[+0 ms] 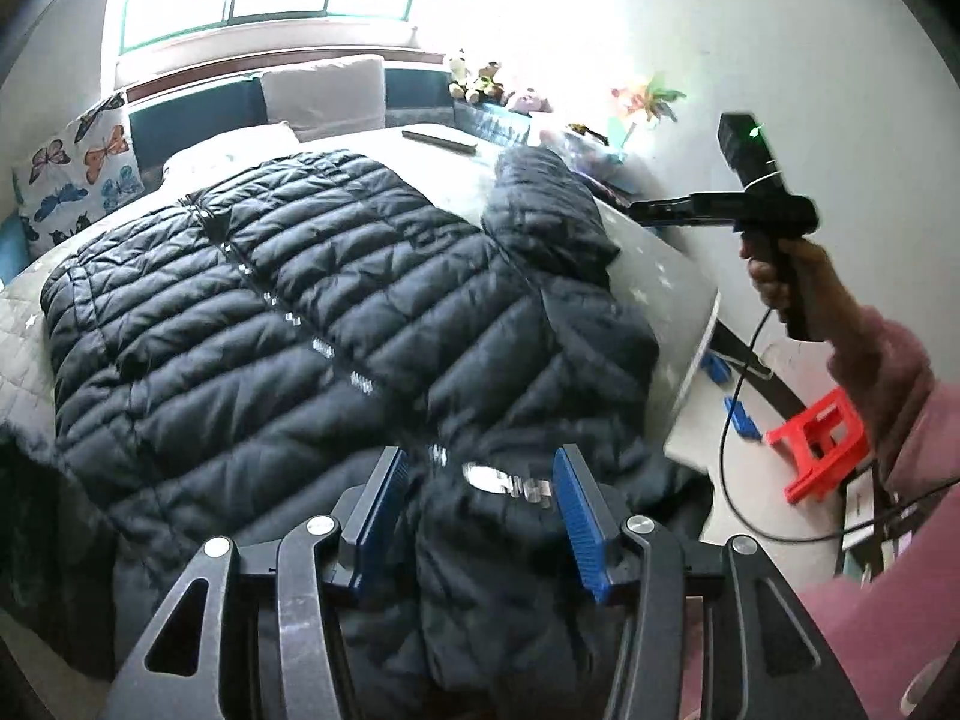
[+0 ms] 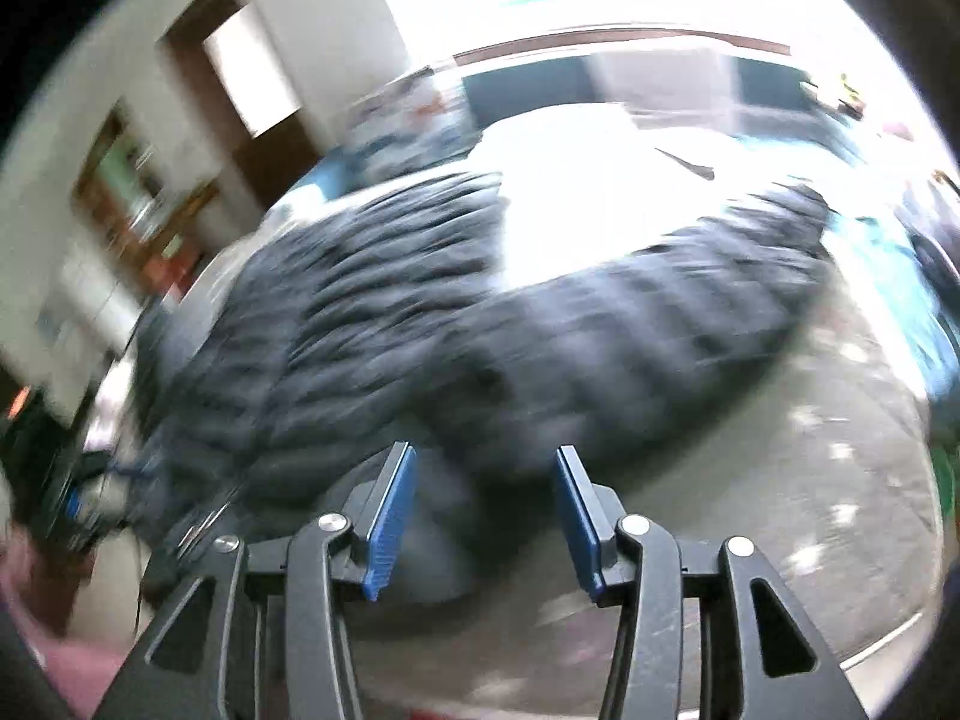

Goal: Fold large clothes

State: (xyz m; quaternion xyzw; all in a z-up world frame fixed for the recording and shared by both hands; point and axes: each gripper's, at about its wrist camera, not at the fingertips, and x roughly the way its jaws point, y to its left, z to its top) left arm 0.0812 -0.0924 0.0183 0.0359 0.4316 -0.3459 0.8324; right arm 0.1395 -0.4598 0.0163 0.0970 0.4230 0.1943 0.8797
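Note:
A big black quilted jacket (image 1: 270,312) lies spread front-up on the bed (image 1: 660,276), its snap placket running down the middle and one sleeve (image 1: 552,210) reaching toward the far right. My left gripper (image 1: 480,462) hovers over the jacket's collar end with its blue pads (image 1: 384,504) apart; the puffy fabric lies under and between them, and I see no pinch. A hand in a pink sleeve holds my right gripper (image 1: 636,210) beside that sleeve at the bed's right edge. The right wrist view is motion-blurred: right gripper (image 2: 483,459) open and empty above the jacket (image 2: 480,330).
A butterfly pillow (image 1: 78,174) and a grey cushion (image 1: 324,96) stand at the headboard, plush toys (image 1: 480,81) on the ledge. A dark flat object (image 1: 438,141) lies on the far bed. Right of the bed stand a red stool (image 1: 822,438), blue items (image 1: 744,417) and a cable (image 1: 729,396).

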